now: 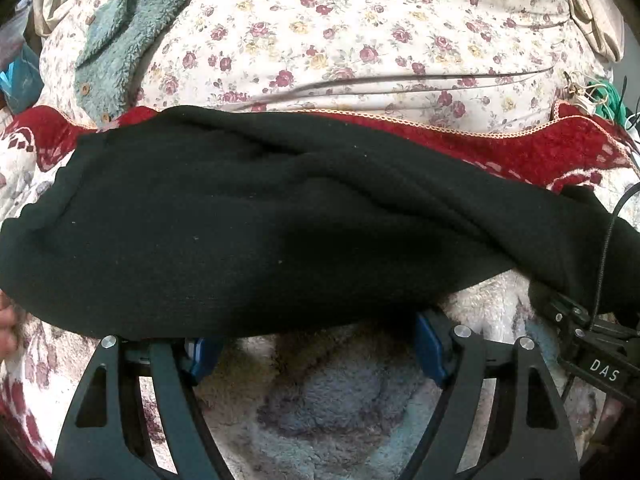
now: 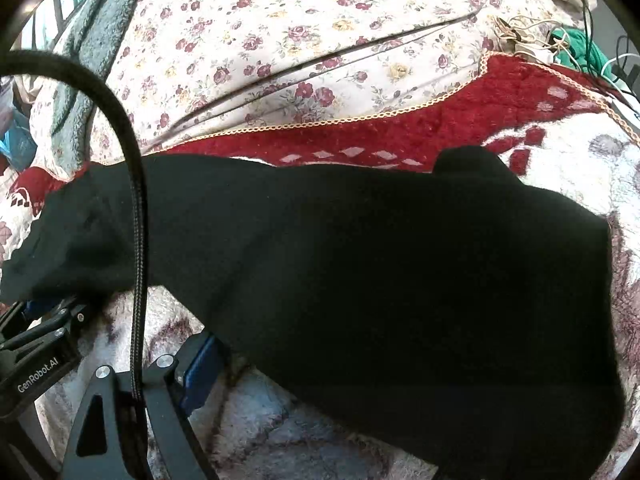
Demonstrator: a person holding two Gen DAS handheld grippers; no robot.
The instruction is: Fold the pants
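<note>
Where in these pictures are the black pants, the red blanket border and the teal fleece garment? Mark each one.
black pants (image 1: 240, 220): left wrist view, middle of the dark cloth.
red blanket border (image 2: 460, 120): right wrist view, red band below the stitched edge.
teal fleece garment (image 1: 116, 32): left wrist view, its fuzzy middle.

Matt black knit pants (image 1: 248, 216) on fuzzy fleece blanket (image 1: 344, 392)

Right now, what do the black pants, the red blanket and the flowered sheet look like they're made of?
Pants: a soft matte knit, maybe fleece or jersey; no sheen, fine lint specks, loose rounded folds.
Blanket: plush, fuzzy pile, likely synthetic fleece; tufted surface, with a pale stitched edging.
Sheet: thin, smooth woven cloth, probably cotton or a blend; flat printed roses and sharp creases.
</note>
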